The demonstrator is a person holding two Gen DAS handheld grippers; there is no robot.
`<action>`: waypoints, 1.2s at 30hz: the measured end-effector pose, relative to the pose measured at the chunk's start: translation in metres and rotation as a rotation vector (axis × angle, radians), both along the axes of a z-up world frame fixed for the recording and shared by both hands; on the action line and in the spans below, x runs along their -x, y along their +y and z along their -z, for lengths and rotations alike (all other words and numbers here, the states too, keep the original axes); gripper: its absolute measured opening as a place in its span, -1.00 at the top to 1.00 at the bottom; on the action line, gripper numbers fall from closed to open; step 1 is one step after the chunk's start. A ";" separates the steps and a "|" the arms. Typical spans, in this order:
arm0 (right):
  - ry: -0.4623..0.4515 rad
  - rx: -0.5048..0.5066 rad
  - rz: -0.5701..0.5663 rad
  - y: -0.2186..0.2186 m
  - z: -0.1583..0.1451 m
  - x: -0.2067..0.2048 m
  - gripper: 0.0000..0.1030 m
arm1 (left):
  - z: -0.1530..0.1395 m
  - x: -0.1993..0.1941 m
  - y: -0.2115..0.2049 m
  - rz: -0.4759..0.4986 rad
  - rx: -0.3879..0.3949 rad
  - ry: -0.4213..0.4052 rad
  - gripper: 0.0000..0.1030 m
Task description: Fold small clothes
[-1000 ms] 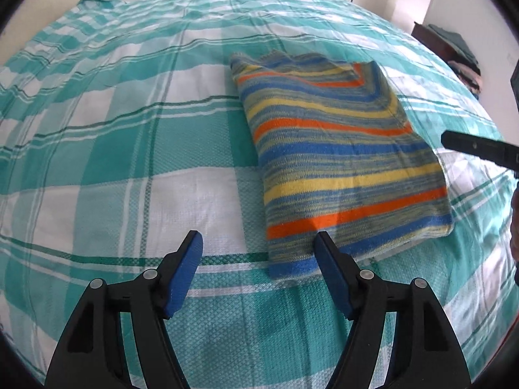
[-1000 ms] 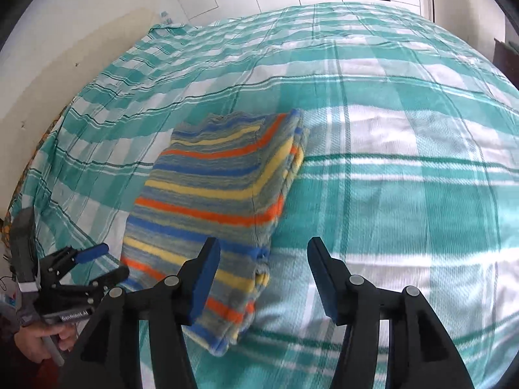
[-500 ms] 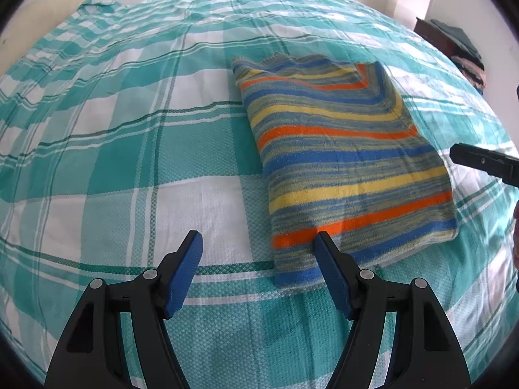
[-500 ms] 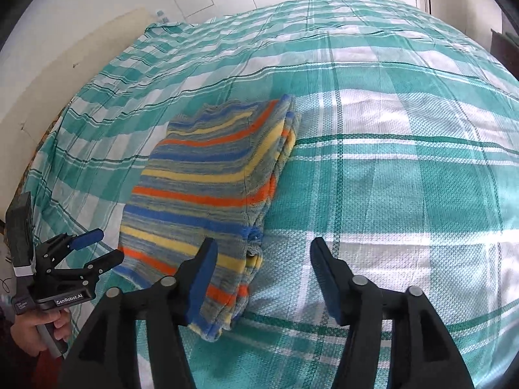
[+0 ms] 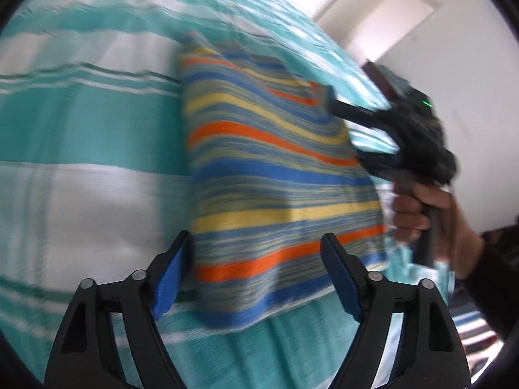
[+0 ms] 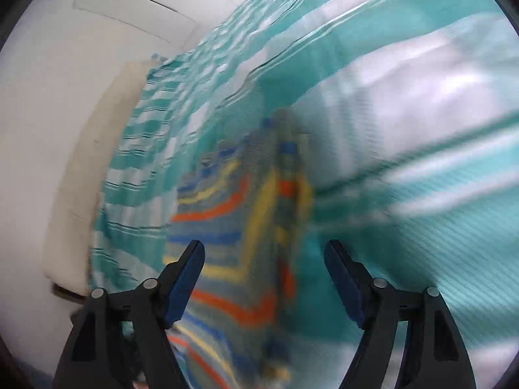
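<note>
Both grippers' jaws wide, just opening, astride the folded striped garment (image 5: 275, 175) edges

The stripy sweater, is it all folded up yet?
Mostly. The sweater already lies folded in a neat block on the bed. Right now both claws, left and right, are open at its edges, their jaws just widening, gripping nothing. What looks left is maybe one more fold or tidying.

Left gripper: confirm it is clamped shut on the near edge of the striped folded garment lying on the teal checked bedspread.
Not clamped. The left wrist view shows the left gripper with jaws wide apart, the near edge of the striped folded garment between them but unpressed. The garment does lie on the teal checked bedspread.
</note>
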State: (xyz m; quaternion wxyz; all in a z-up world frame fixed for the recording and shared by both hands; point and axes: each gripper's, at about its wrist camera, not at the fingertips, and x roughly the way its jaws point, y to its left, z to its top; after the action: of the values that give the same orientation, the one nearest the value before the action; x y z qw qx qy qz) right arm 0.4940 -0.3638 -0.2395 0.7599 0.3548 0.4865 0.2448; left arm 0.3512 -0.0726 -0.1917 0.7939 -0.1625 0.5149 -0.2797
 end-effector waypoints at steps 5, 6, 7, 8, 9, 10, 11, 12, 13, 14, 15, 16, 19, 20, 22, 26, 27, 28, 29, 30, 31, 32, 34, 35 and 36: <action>-0.012 0.125 -0.065 0.043 -0.003 -0.017 0.62 | 0.007 -0.013 -0.001 -0.019 0.000 0.048 0.71; -0.046 0.156 -0.064 0.046 -0.012 -0.014 0.63 | 0.005 -0.014 0.004 -0.031 0.023 0.056 0.74; -0.070 0.176 -0.068 0.047 -0.019 -0.012 0.64 | 0.000 -0.012 0.008 -0.040 0.033 0.046 0.77; -0.098 0.190 -0.075 0.049 -0.028 -0.009 0.64 | -0.006 -0.009 0.009 -0.042 0.024 0.028 0.79; -0.135 0.205 -0.086 0.052 -0.041 -0.004 0.65 | -0.014 -0.006 0.010 -0.041 0.019 0.009 0.79; -0.161 0.216 -0.093 0.055 -0.051 -0.001 0.65 | -0.020 -0.004 0.010 -0.038 0.019 -0.003 0.80; -0.187 0.220 -0.101 0.057 -0.063 0.002 0.65 | -0.031 -0.001 0.010 -0.035 0.021 -0.024 0.80; -0.210 0.219 -0.110 0.059 -0.073 0.005 0.65 | -0.041 0.001 0.011 -0.031 0.023 -0.042 0.80; -0.238 0.216 -0.118 0.061 -0.086 0.008 0.65 | -0.052 0.004 0.011 -0.027 0.022 -0.065 0.80; -0.261 0.215 -0.129 0.063 -0.096 0.009 0.65 | -0.066 0.007 0.012 -0.024 0.020 -0.093 0.80; -0.284 0.214 -0.139 0.064 -0.108 0.010 0.65 | -0.071 0.009 0.012 -0.023 0.020 -0.104 0.80; -0.298 0.212 -0.142 0.063 -0.117 0.010 0.65 | -0.079 0.011 0.012 -0.022 0.021 -0.115 0.79; -0.320 0.212 -0.140 0.062 -0.128 0.009 0.64 | -0.080 0.007 0.005 -0.020 -0.005 -0.118 0.52; -0.291 0.219 -0.131 0.058 -0.121 0.007 0.55 | -0.070 0.006 0.000 -0.024 -0.029 -0.088 0.03; -0.161 0.306 -0.095 0.051 -0.095 0.001 -0.25 | -0.043 0.005 -0.010 -0.026 -0.132 -0.016 -0.24; -0.069 0.504 0.027 0.021 -0.079 0.043 -0.65 | -0.039 0.043 -0.012 -0.040 -0.328 -0.078 -0.23; -0.085 0.541 0.033 0.019 -0.085 0.059 -0.74 | -0.052 0.058 -0.011 -0.053 -0.362 -0.128 -0.33; -0.104 0.583 0.035 0.019 -0.093 0.077 -0.97 | -0.061 0.067 -0.011 -0.062 -0.388 -0.161 -0.55; -0.120 0.633 0.034 0.021 -0.102 0.099 -1.00 | -0.077 0.082 -0.013 -0.081 -0.434 -0.224 -0.72; -0.130 0.671 0.025 0.025 -0.112 0.119 -1.00 | -0.096 0.097 -0.017 -0.105 -0.480 -0.287 -0.78; -0.140 0.695 0.014 0.028 -0.121 0.135 -1.00 | -0.111 0.106 -0.017 -0.129 -0.509 -0.338 -0.85; -0.152 0.717 0.001 0.033 -0.131 0.151 -0.99 | -0.126 0.119 -0.020 -0.155 -0.531 -0.383 -0.89; -0.189 0.782 -0.003 0.046 -0.155 0.193 -1.00 | -0.142 0.125 -0.011 -0.201 -0.544 -0.436 -0.90; -0.205 0.795 0.005 0.052 -0.167 0.213 -1.00 | -0.152 0.133 -0.006 -0.222 -0.537 -0.443 -0.93; -0.215 0.794 0.016 0.054 -0.175 0.227 -1.00 | -0.155 0.136 -0.001 -0.238 -0.533 -0.440 -0.94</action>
State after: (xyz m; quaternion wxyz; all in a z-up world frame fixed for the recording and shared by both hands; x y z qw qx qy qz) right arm 0.2673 -0.3094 -0.0640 0.8861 0.0104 0.4584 0.0678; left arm 0.2149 -0.0735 -0.0364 0.9271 0.0551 0.3642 -0.0696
